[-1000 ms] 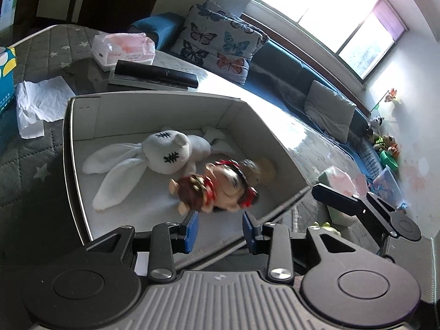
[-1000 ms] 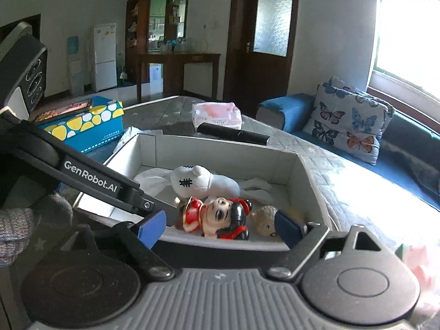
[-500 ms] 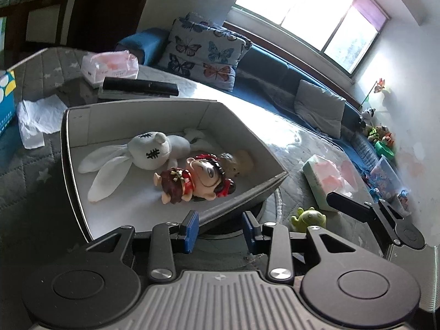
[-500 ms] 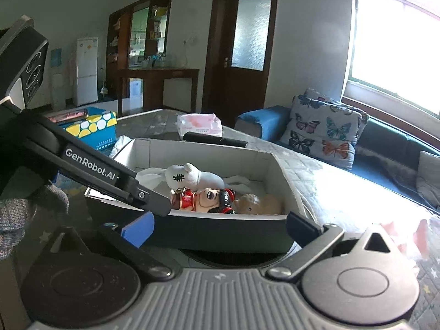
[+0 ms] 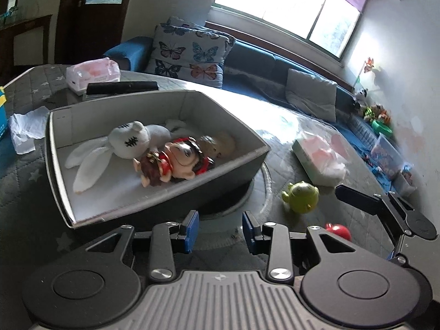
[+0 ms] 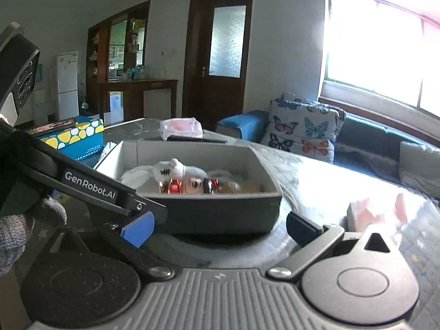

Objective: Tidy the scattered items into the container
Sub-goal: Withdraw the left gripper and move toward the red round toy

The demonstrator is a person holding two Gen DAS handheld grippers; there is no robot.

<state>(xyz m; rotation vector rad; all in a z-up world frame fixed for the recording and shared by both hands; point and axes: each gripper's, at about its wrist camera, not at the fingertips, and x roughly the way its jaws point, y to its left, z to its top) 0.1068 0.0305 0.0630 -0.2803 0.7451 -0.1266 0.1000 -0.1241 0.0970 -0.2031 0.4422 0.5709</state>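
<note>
A grey box on the quilted table holds a white plush rabbit, a red-dressed doll and a tan plush; the box also shows in the right wrist view. A green one-eyed toy and a small red toy lie on the table right of the box. My left gripper is open and empty, in front of the box's near wall. My right gripper is wide open and empty, near the box's front; its finger shows beside the green toy.
Pink tissue packs, a black remote, a crumpled tissue and a blue-yellow box lie around the grey box. A sofa with a butterfly cushion runs behind the table.
Both grippers have pulled back and away from the box. The green and red toys have come into the left wrist view.
</note>
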